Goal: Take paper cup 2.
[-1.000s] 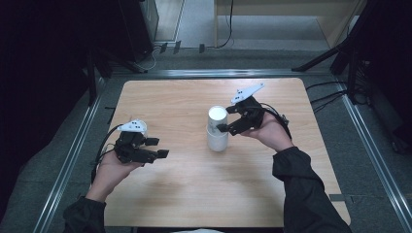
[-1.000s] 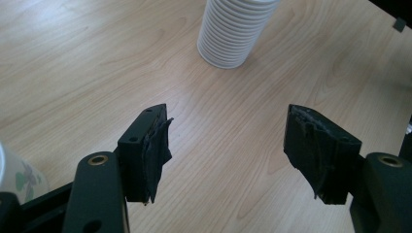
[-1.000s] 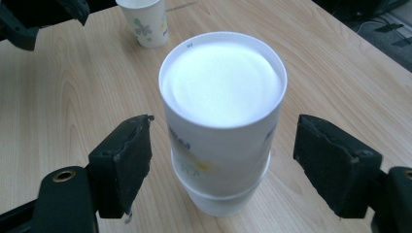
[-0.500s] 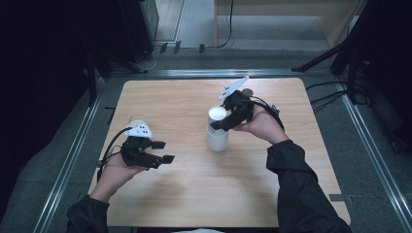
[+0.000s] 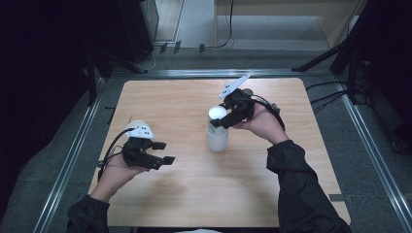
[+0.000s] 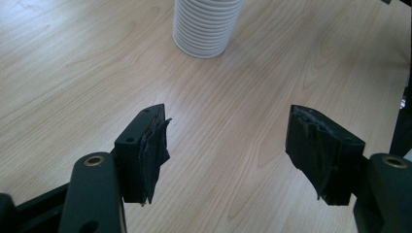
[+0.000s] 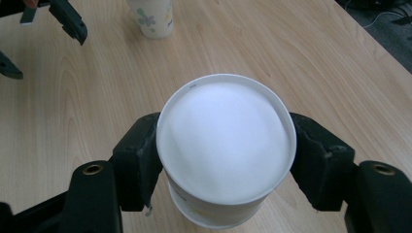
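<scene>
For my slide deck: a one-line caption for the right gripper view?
Right gripper jaws, just closed, clasp the top cup of an upside-down stack.

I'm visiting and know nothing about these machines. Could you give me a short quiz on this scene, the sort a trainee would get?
1. True or false: the left gripper holds a cup.
2. What do the right gripper's jaws press on? A) the top cup of the stack B) the flowered cup C) a cable
3. Fill in: the stack of white cups stands upside down on the wooden ____.

Key: 1 false, its jaws stand open with nothing between them; 2 A, they have just closed on it; 3 table.
</scene>
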Demonstrator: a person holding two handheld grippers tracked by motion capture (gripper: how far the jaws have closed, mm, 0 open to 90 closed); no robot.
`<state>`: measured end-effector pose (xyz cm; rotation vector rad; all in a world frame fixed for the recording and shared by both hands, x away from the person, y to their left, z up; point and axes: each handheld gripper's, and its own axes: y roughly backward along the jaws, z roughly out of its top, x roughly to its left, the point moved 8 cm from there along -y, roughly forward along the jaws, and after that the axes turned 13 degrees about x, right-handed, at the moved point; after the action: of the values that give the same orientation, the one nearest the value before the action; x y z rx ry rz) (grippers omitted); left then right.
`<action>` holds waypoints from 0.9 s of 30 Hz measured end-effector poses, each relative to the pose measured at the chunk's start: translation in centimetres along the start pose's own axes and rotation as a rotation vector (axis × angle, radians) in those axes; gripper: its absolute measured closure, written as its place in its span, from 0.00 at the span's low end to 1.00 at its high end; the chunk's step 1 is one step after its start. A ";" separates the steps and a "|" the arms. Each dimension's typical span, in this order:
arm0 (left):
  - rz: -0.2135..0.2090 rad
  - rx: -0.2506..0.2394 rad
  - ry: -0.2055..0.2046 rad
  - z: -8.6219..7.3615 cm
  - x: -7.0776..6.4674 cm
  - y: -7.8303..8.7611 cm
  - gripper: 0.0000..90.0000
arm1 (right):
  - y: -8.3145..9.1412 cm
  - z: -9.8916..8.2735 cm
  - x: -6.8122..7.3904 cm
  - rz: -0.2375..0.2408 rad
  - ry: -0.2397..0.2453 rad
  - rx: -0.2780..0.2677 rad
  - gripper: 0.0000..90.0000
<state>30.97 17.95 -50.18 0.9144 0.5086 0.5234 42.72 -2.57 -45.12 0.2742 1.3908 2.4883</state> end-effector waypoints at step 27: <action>-0.010 0.004 -0.009 0.3 -0.3 -0.6 0.34 | 1.0 0.5 0.1 -0.003 -0.013 -0.028 0.40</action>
<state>31.06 17.30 -50.51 0.9172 0.5058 0.5094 42.61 -2.66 -44.04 0.2812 1.3493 2.4973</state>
